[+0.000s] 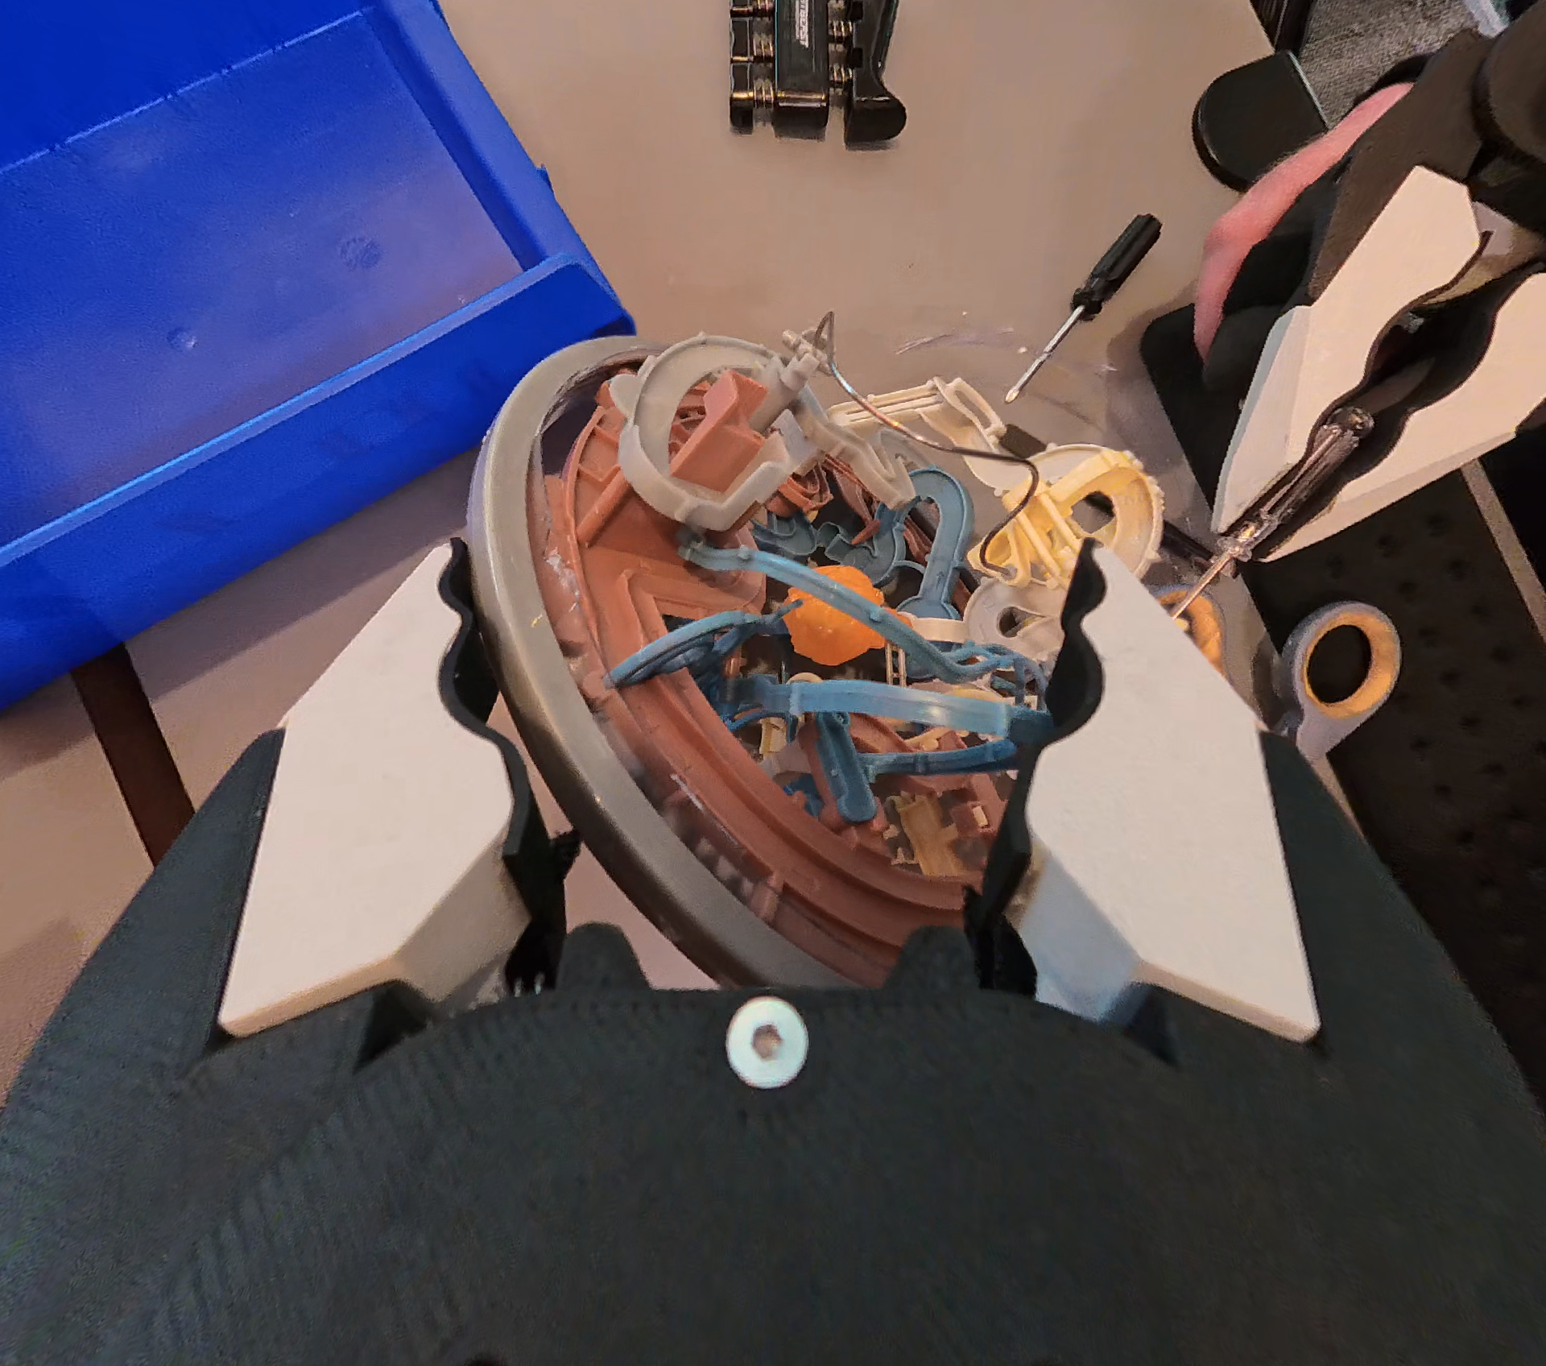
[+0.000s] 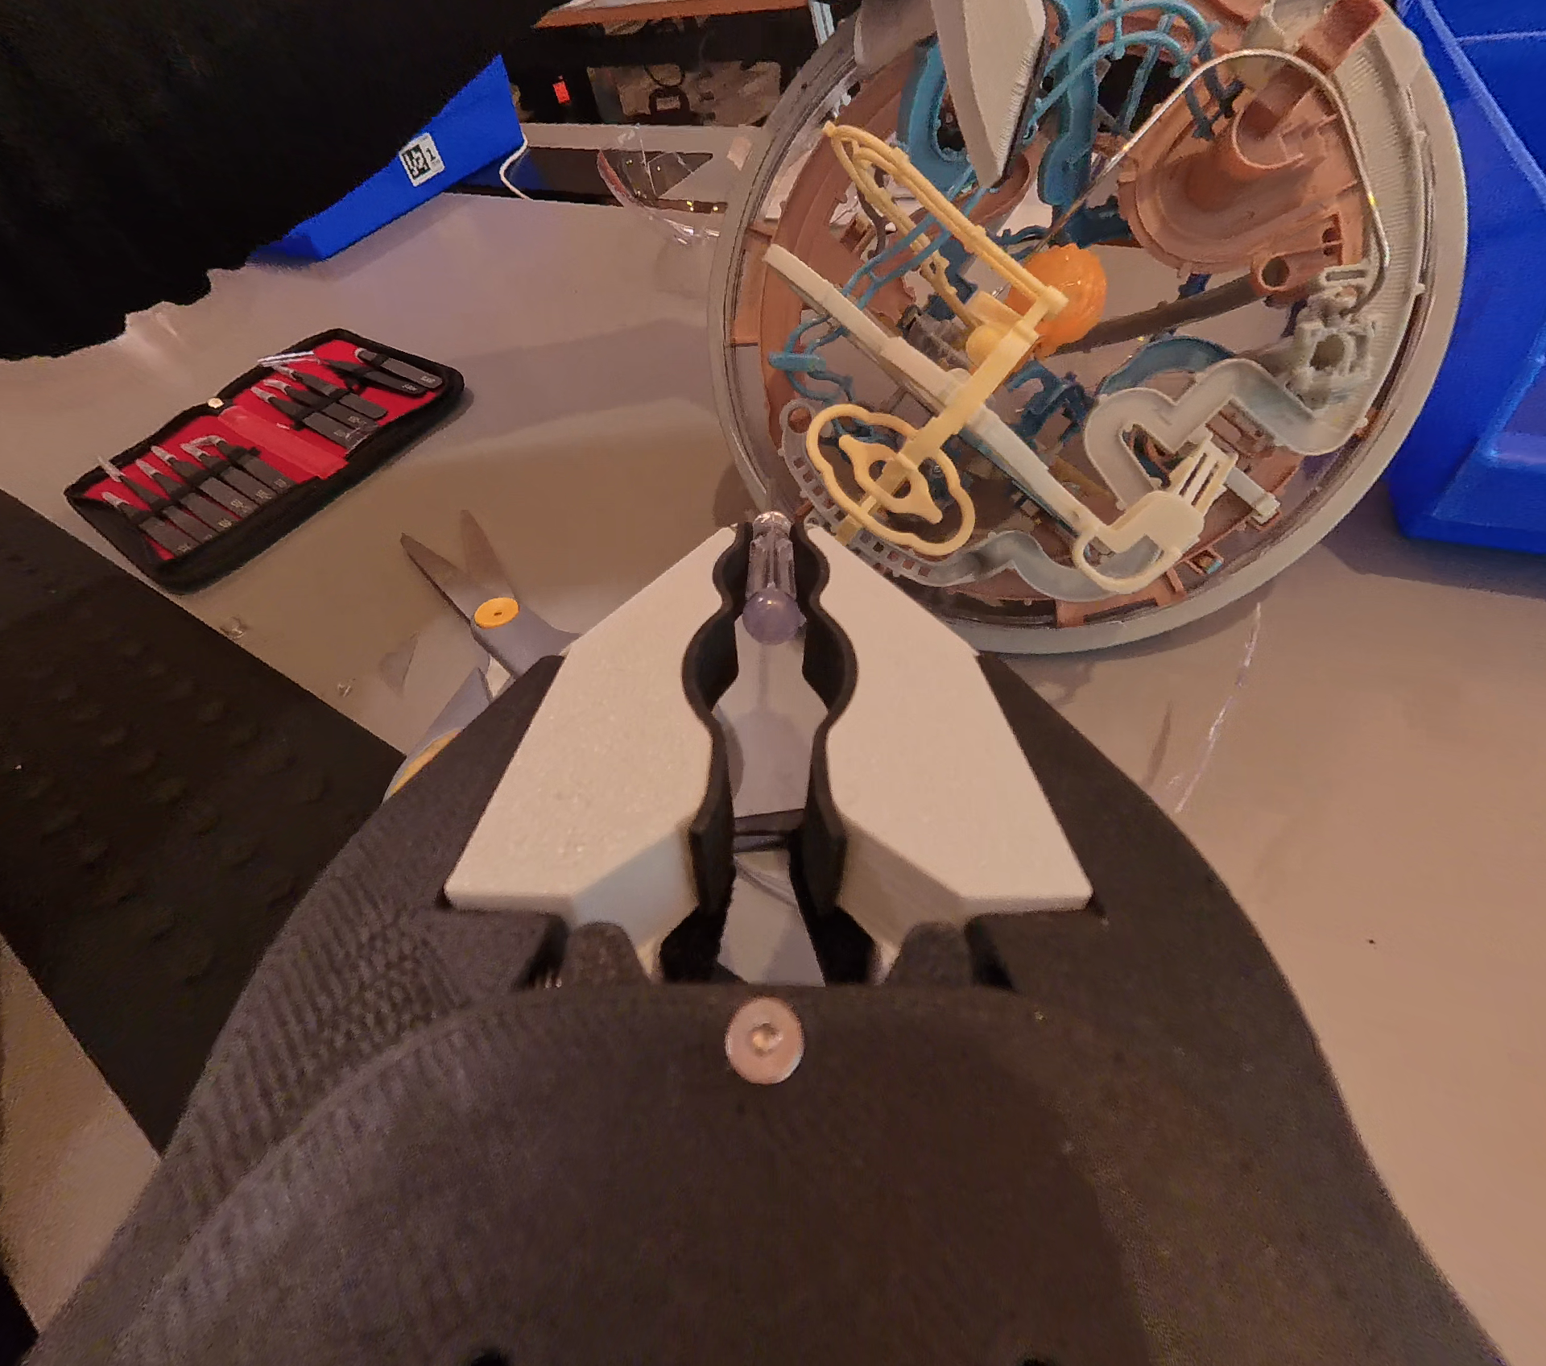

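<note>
Risk of slip: left gripper (image 1: 774, 656) fingers straddle tilted clear plastic maze dome with grey rim (image 1: 736, 656) on worktop (image 1: 636, 96). Right gripper (image 2: 770, 573) pinches clear-handled screwdriver (image 2: 770, 585) beside it; prying could skid dome.

The left wrist view is looking steeply down, very close, over the round grey-rimmed plastic maze toy (image 1: 778, 640) toward the big blue plastic bin (image 1: 251, 221). The right wrist view is sitting low above the grey tabletop (image 2: 1338, 782), facing the same toy (image 2: 1079, 288) side-on from nearby. Both are sharing toy, bin (image 2: 1481, 255) and tabletop (image 1: 669, 154).
</note>
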